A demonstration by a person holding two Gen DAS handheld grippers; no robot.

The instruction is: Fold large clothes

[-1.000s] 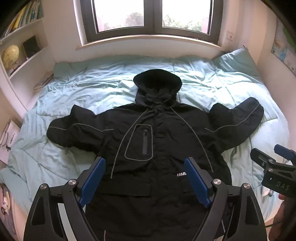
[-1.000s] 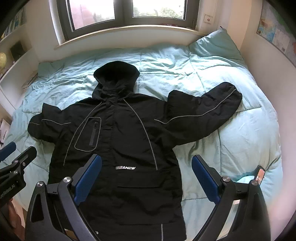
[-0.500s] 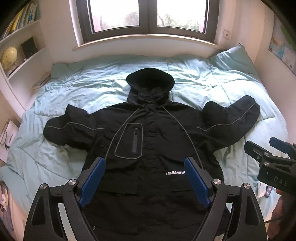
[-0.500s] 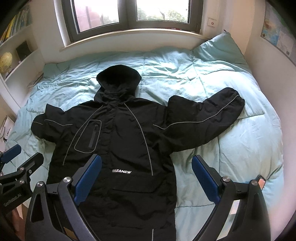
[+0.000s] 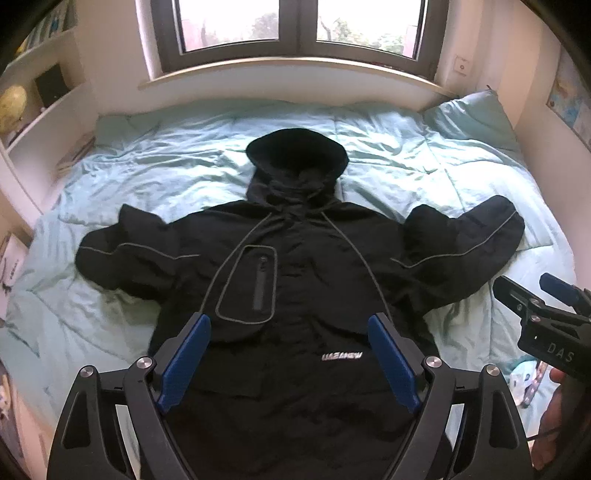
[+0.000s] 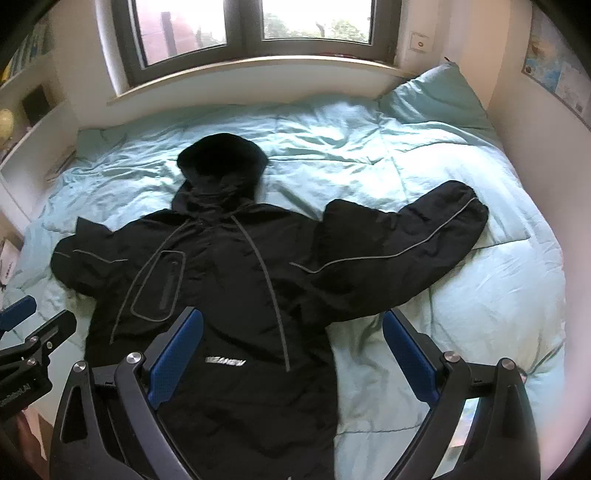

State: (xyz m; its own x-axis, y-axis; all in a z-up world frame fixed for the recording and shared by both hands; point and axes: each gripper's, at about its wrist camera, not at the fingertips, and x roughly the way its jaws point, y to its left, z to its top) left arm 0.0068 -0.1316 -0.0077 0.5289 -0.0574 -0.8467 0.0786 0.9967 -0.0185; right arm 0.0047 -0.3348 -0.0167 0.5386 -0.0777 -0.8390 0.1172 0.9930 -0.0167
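A black hooded jacket (image 5: 295,280) lies face up and spread flat on the bed (image 5: 461,166), hood toward the window (image 5: 295,26), both sleeves stretched out to the sides. No fold shows yet, so this looks like the opening step: approaching the garment to take hold of a sleeve or side edge.

Left of the jacket's chest pocket (image 5: 251,280), the left sleeve (image 5: 122,254) lies bunched and short against the body. The left claw (image 5: 290,354) hangs above the lower front, its blue pads wide apart and holding nothing. Right of the pocket, the right sleeve (image 6: 406,243) reaches out long across the quilt. The right claw (image 6: 291,354) hovers over the hem's right side, likewise spread and empty.

The next move likely calls for each claw to drop to a sleeve cuff or shoulder, pinch the slick fabric, and carry it inward over the chest.

The left wrist view shows a hand (image 5: 554,413) gripping the other tool; the right wrist view shows the whole right cuff and more bare quilt beyond it
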